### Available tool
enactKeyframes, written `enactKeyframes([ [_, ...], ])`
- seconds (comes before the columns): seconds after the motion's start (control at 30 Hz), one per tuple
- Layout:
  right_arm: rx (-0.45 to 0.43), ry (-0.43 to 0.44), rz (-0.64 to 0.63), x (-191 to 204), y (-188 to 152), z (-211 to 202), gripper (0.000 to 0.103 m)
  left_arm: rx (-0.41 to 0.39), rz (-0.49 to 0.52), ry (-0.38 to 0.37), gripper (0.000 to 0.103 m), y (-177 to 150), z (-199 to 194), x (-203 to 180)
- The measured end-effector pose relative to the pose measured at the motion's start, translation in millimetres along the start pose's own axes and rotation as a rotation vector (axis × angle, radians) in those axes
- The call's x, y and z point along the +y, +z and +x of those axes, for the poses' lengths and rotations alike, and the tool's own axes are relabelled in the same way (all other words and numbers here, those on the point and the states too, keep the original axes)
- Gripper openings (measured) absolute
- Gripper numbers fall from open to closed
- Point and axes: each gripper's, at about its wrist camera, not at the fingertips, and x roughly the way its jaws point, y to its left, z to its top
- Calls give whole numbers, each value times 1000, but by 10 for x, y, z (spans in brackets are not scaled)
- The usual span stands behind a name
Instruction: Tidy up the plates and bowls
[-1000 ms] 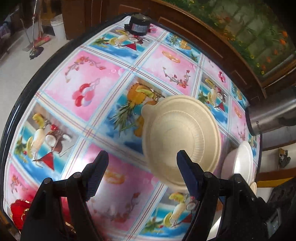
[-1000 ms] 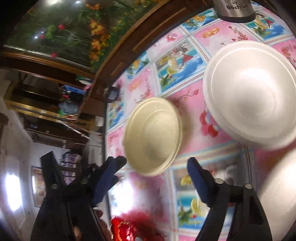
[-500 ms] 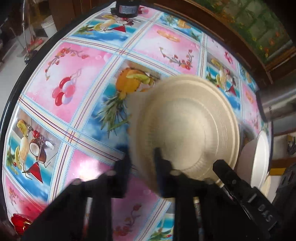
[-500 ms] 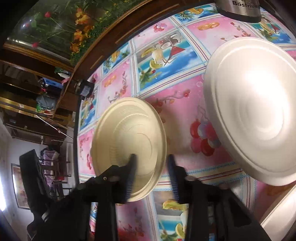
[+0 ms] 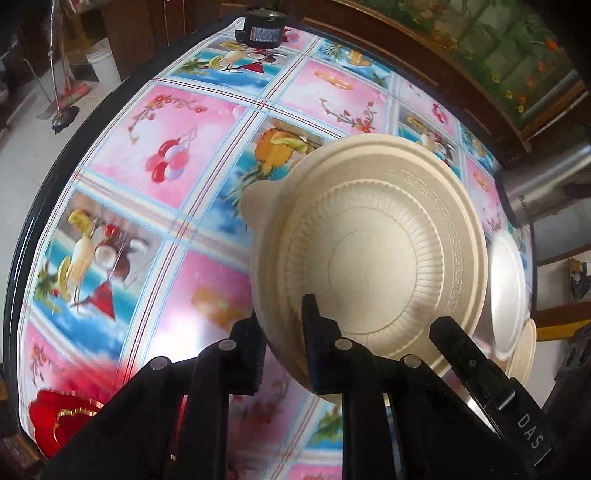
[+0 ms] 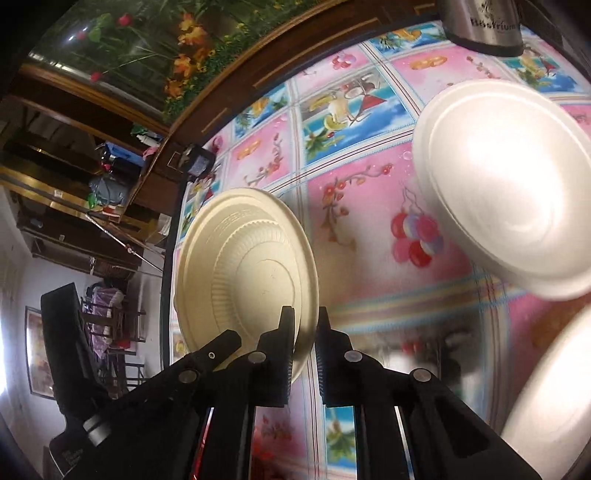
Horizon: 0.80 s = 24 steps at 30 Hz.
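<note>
A cream disposable bowl (image 5: 369, 251) with a ribbed inside and a rim tab is held tilted above the patterned table. My left gripper (image 5: 284, 332) is shut on its near rim, one finger inside and one outside. My right gripper (image 6: 304, 334) is shut on the rim of the same cream bowl (image 6: 247, 273) from the other side. A white foam bowl (image 6: 506, 184) lies upside down on the table at the right of the right wrist view. It also shows in the left wrist view (image 5: 508, 291), with a cream plate edge (image 5: 526, 350) beside it.
The table carries a pink and blue fruit-print cloth (image 5: 166, 155). A steel kettle (image 6: 484, 22) stands at the far edge. A small black device (image 5: 262, 33) sits at the far rim. A red item (image 5: 62, 417) lies at the near left. Another white dish edge (image 6: 550, 398) is near right.
Both grippers were open and clear of the cream bowl a second ago. They closed on its rim from opposite sides and raised it off the table, tilted.
</note>
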Motion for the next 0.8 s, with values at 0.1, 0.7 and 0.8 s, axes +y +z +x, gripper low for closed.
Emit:
enactKeyframes([
  [0.1, -21, -4, -26, 43, -145, -159, 11, -19, 17, -5, 15, -146, -135, 17],
  [0.7, -99, 5, -90, -18, -977, -836, 12, -53, 69, -65, 15, -883, -566, 85],
  [0.8, -109, 7, -85, -82, -1058, -924, 12, -66, 85, -70, 15, -972, -608, 47],
])
